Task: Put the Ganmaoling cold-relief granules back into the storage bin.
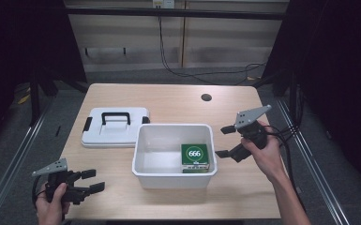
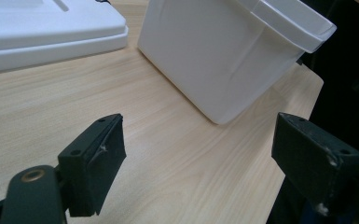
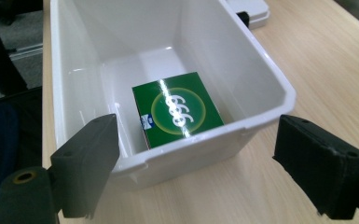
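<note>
Nearest the high camera, the left tongs point(image 1: 93, 180) hover at the counter's point(image 1: 169, 101) front corner, well to the left of the white bin point(image 1: 143, 159), jaws spread wide and gripping nothing. That bin, a rectangular plastic tub with a rolled rim, stands open at the middle of the counter. Inside it, in the corner nearest the right tongs point(image 1: 225, 141), lies a green box point(image 1: 194, 156) printed with white "666" digits inside a pale ring, a small blue-and-white mark on one edge; its glossy top catches glare. Those right tongs are held just beside the bin's right wall, released and empty. Behind the bin to its left, touching its back corner, rests a white lid point(image 1: 115, 127) with a black handle and black side latches.
</note>
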